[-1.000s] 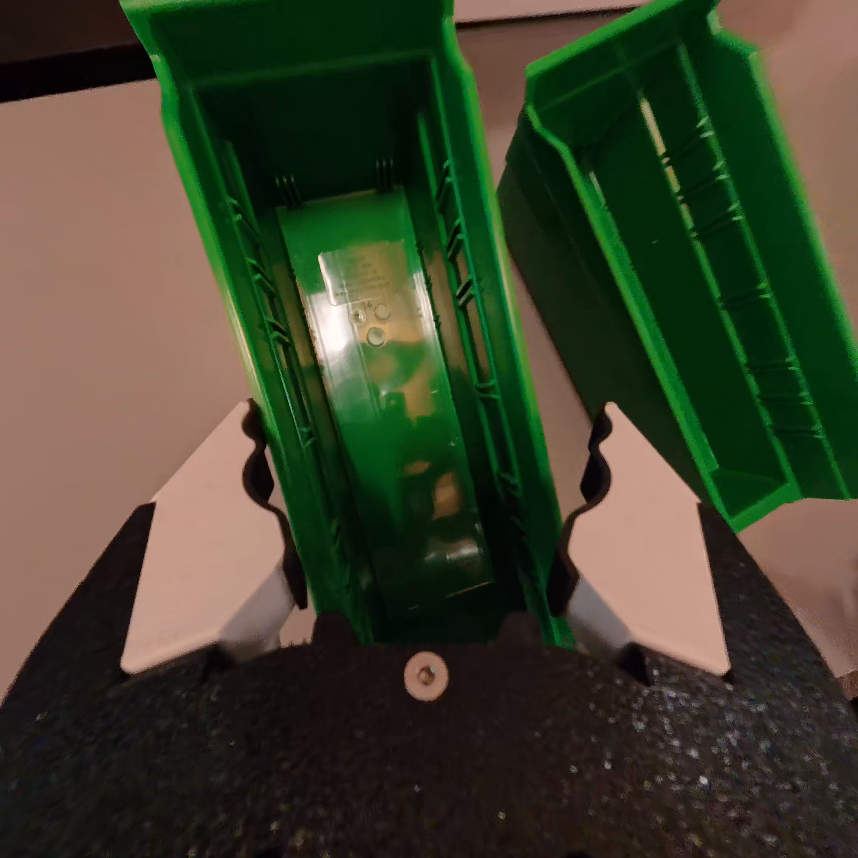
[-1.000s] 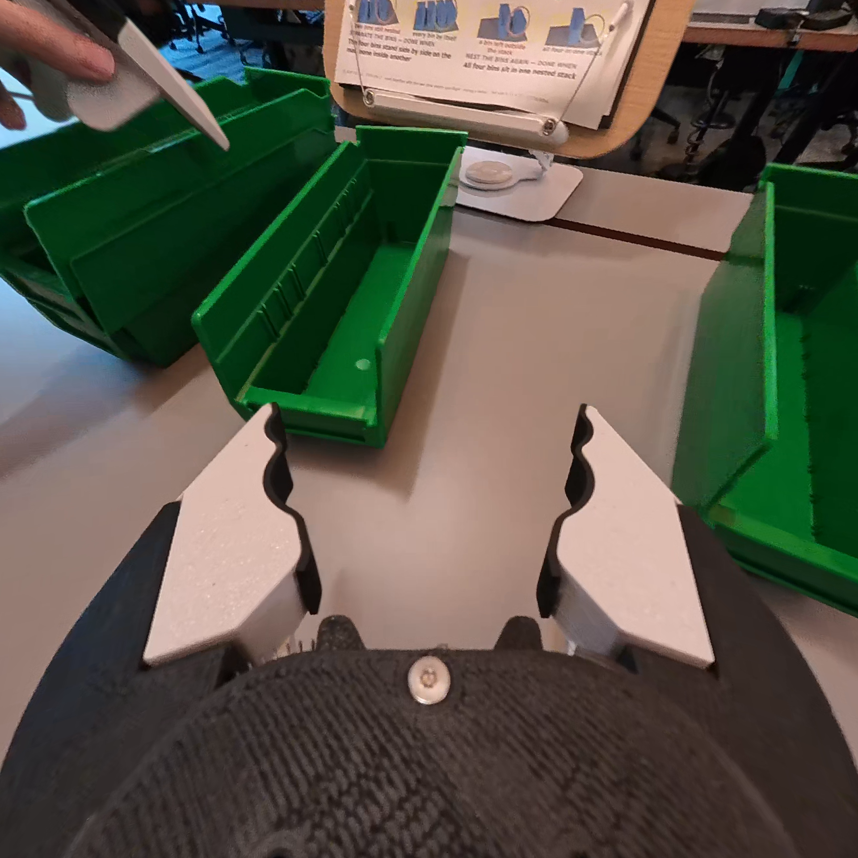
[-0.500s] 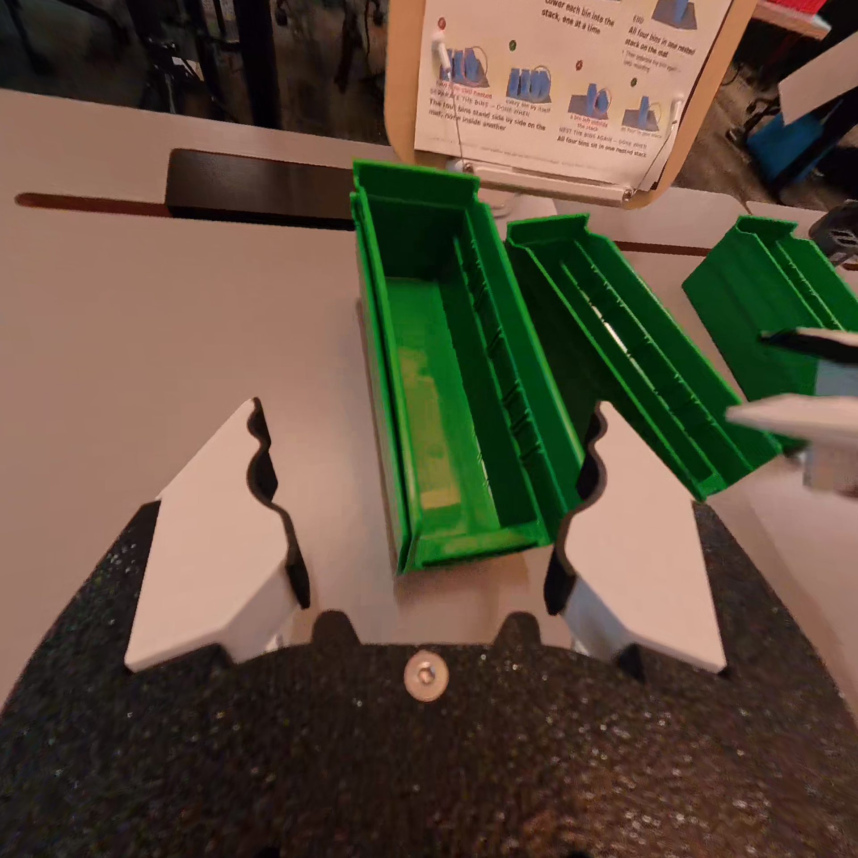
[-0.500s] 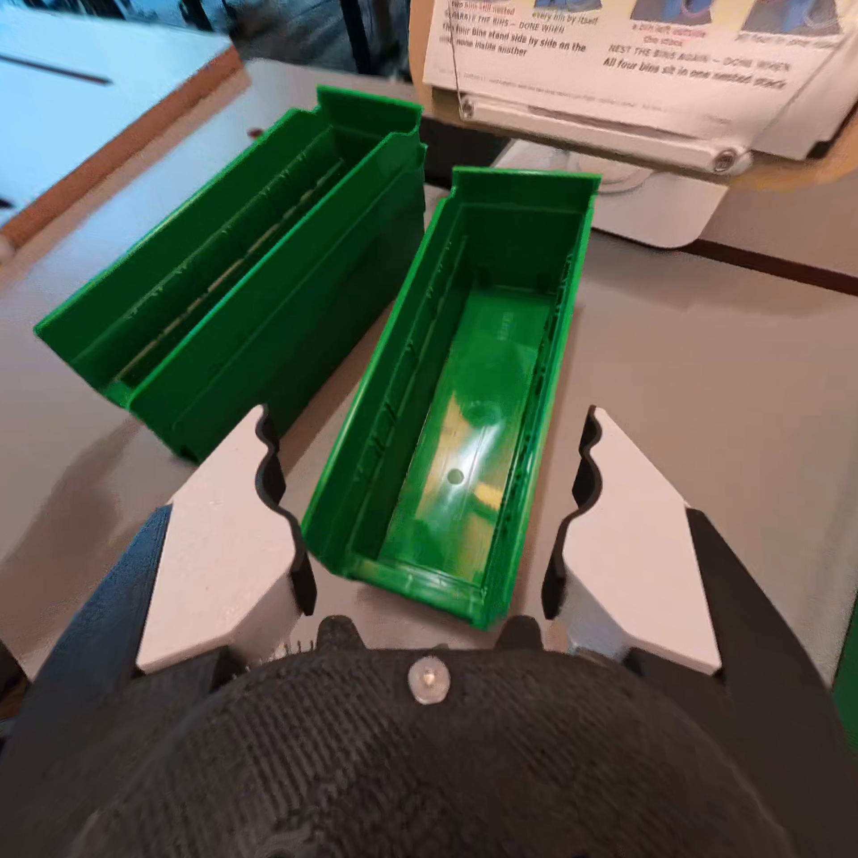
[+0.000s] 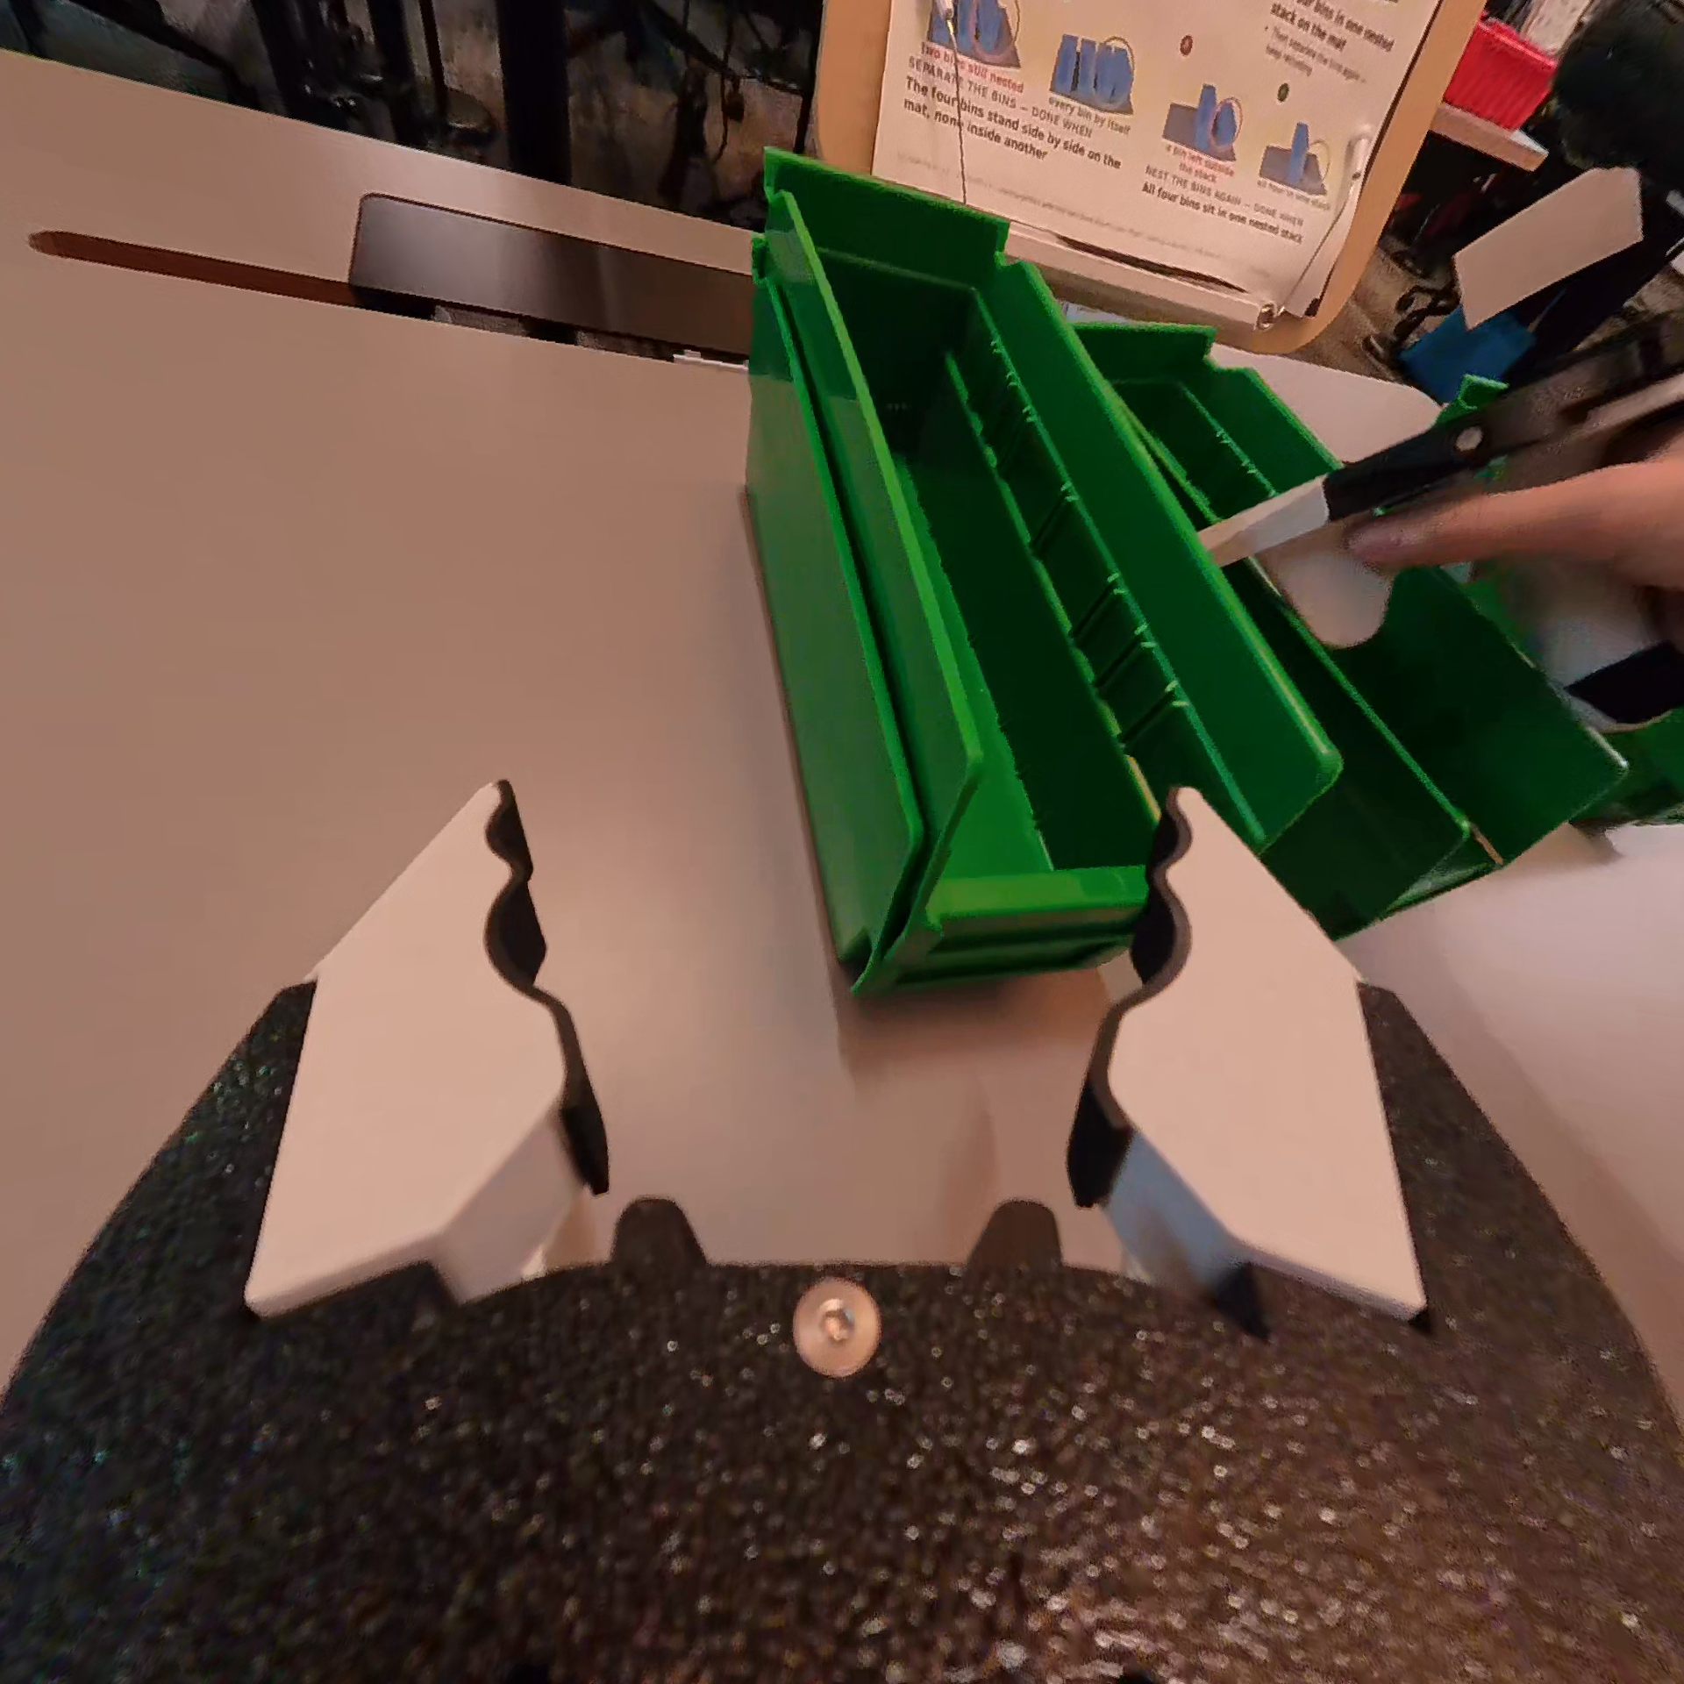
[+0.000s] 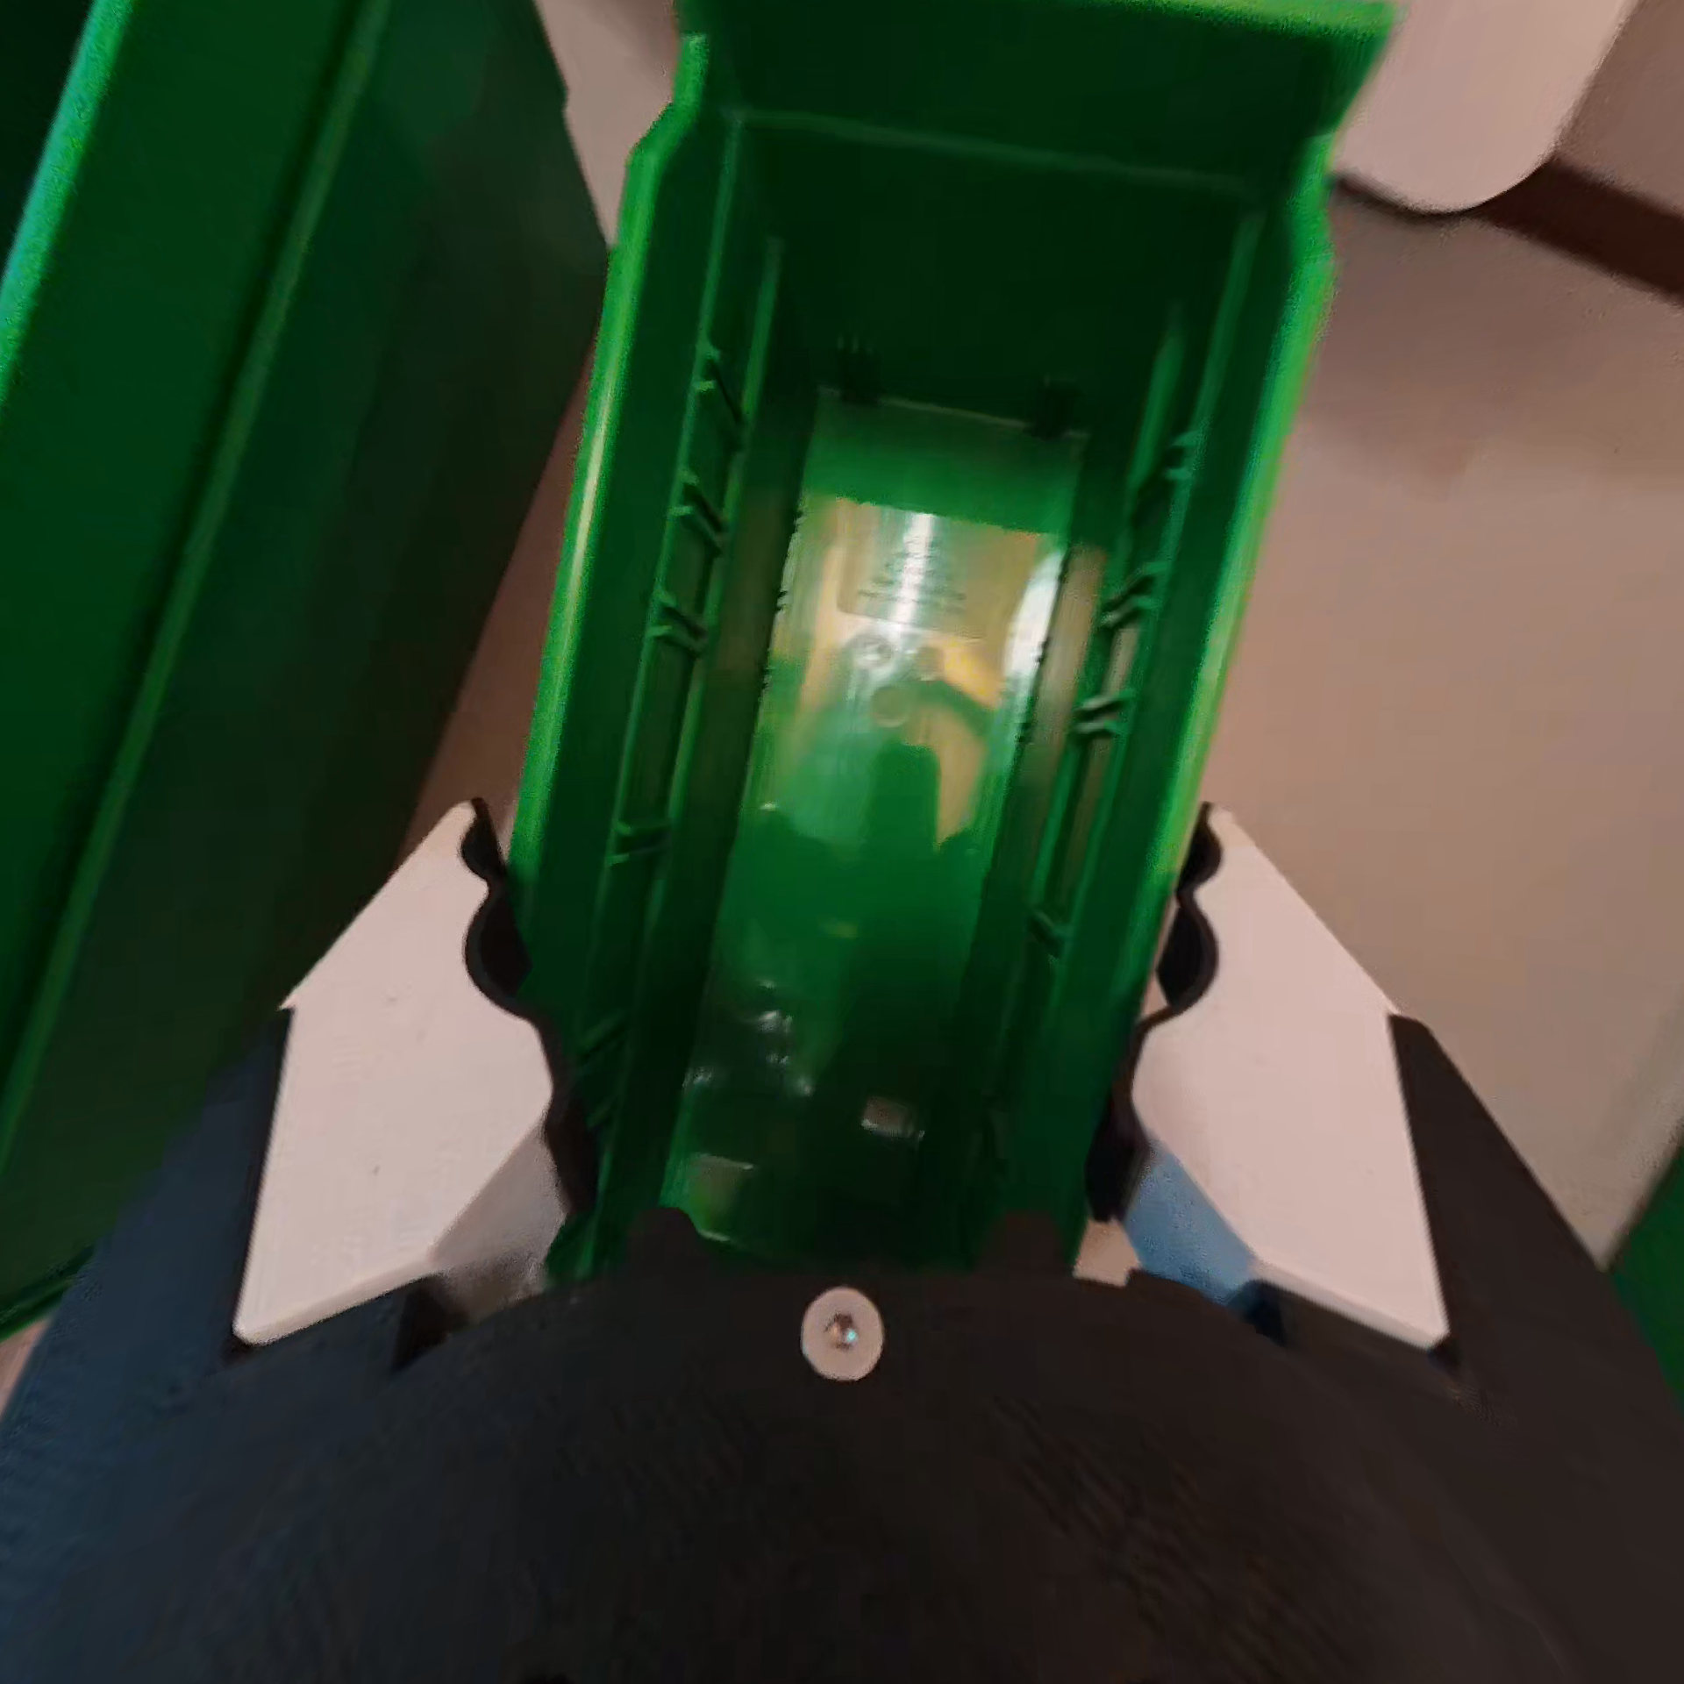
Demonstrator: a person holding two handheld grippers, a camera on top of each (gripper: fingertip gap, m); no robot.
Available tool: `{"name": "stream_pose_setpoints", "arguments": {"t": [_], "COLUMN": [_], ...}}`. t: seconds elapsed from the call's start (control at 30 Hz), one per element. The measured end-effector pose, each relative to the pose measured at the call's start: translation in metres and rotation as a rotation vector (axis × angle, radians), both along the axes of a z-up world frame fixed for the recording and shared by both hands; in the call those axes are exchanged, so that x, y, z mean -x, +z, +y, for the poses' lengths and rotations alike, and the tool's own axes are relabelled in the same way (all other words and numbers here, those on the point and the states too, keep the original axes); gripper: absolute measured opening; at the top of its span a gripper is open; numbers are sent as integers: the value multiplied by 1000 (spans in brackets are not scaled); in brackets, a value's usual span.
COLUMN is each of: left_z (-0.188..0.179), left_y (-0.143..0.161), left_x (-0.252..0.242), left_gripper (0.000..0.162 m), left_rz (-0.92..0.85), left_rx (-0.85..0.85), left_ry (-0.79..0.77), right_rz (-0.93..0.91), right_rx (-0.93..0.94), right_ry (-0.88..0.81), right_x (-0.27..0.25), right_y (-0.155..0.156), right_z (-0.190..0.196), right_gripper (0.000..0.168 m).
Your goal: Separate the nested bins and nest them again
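In the left wrist view a stack of nested green bins lies on the grey table, its near end just ahead of my left gripper, which is open and empty. A single green bin lies to the right of the stack; the right gripper and a person's hand are over it. In the right wrist view, which is blurred, my right gripper is open with that bin between its fingers, one on each side of its near end. The stack is at the left.
An instruction sheet on a wooden board stands behind the bins, on a white base. A dark slot runs across the table's far side. More green plastic shows at the right edge. Bare table lies left of the stack.
My left gripper let go of the stack and drew back from it. My right gripper moved forward and down until the single bin's near end came between its open fingers.
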State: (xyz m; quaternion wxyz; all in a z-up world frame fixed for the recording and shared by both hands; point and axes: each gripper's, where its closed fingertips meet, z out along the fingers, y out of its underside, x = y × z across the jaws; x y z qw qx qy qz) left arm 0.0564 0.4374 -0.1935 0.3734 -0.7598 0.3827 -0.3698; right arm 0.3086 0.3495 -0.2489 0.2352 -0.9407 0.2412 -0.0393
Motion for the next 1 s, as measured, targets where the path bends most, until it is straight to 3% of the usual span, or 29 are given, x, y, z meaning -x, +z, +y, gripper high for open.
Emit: {"name": "stream_pose_setpoints", "arguments": {"t": [0.13, 0.33, 0.43, 0.63, 0.77, 1.0], "left_z": [5, 28, 23, 27, 30, 30], "left_y": [-11, -5, -7, -4, -7, -7], "left_x": [9, 30, 33, 41, 44, 45], "left_gripper": [131, 129, 129, 129, 129, 128], "left_rz": [14, 23, -10, 10, 34, 35], "left_rx": [-31, -60, 10, -29, -40, -37], "left_ry": [22, 93, 75, 92, 99, 97], "right_rz": [55, 82, 133, 179, 193, 281], "right_rx": [26, 90, 99, 48, 36, -143], "right_ry": [-5, 53, 16, -30, -81, -152], "right_x": [1, 6, 7, 3, 1, 26], "right_y": [-3, -1, 0, 6, 41, 158], "right_z": [0, 0, -5, -10, -11, 32], "right_gripper": [140, 123, 112, 103, 107, 109]}}
